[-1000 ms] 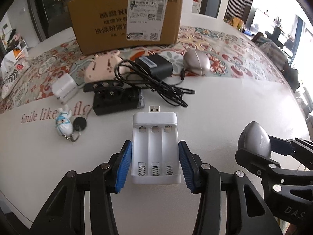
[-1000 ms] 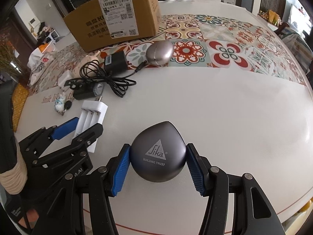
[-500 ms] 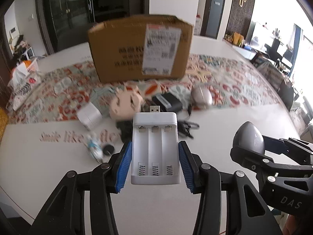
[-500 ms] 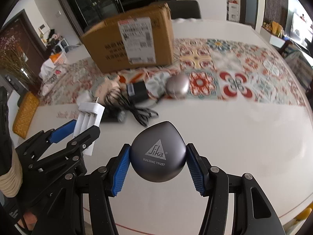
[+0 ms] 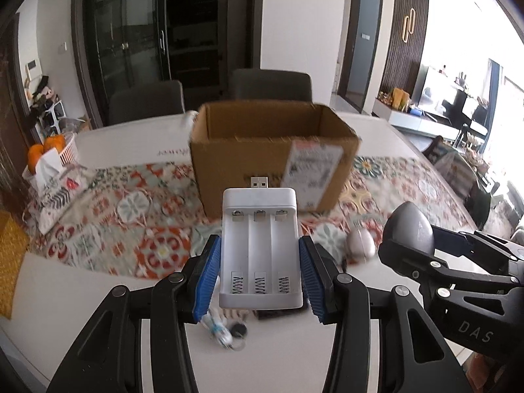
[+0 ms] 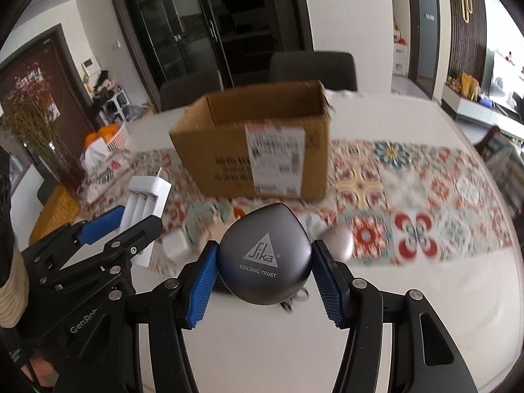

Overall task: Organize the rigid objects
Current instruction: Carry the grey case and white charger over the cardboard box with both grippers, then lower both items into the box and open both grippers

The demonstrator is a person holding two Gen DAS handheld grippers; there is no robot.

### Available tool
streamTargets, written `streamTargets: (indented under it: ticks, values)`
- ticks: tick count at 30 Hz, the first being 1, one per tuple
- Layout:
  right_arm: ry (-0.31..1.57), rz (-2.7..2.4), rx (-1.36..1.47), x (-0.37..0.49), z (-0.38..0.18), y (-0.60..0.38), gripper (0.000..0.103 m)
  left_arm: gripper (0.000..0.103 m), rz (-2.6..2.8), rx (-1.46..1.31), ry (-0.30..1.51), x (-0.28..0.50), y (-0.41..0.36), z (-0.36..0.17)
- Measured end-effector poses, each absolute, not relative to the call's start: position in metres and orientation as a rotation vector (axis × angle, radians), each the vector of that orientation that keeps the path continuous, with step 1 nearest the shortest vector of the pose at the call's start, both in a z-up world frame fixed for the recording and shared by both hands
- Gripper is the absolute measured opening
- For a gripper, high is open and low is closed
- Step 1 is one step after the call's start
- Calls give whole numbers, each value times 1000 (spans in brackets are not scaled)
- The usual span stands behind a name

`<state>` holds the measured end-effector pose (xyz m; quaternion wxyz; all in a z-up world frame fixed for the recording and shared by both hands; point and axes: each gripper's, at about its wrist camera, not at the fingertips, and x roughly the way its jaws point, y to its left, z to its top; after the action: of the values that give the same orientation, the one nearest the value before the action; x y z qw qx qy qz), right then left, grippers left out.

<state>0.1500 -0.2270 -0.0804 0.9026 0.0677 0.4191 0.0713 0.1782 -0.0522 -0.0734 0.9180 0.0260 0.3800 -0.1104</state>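
Edges/room: Both grippers are held above the white table (image 5: 82, 298). The table's near edge curves below the left gripper (image 5: 261, 270). Straight ahead of both stands a cardboard box (image 5: 271, 150), top open, flaps up, shipping label on its near wall. It sits on a patterned runner (image 5: 131, 209) laid across the table. Bare white table lies between the runner and the grippers, and more to the right of the right gripper (image 6: 264, 267).

Items: The left gripper's blue pads clamp a white battery charger (image 5: 260, 245) by its long sides. It has three empty slots with springs at the near end; the USB plug points ahead toward the box. The right gripper's pads grip a dark grey rounded case (image 6: 264, 258) by its sides. It is teardrop-shaped, tip pointing up-right, with a printed triangle logo and "BUILDING TRUST".

Position rel. to tools: Charger is centred between the left fingers, clear of the table, box directly beyond its plug. Grey case is centred between the right fingers, box beyond and slightly left. Grippers are side by side, near, not touching.

Below/ahead, blurred: a second silver case (image 5: 361, 244) on the runner's near edge just right of the left gripper; a small keyring (image 5: 226, 330) on the table under the left gripper.
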Motion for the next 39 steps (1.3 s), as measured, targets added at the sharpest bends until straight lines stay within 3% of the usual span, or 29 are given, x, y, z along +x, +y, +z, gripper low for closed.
streamTargets:
  ticks: [20, 36, 39]
  values:
    - [783, 99, 135, 277, -30, -212, 57, 47, -273, 123, 749, 307, -40, -22]
    - [993, 113, 172, 366, -52, -243, 57, 47, -302, 171, 967, 396, -74, -29]
    - [1029, 113, 182, 375, -59, -246, 57, 52, -280, 170, 991, 404, -75, -34]
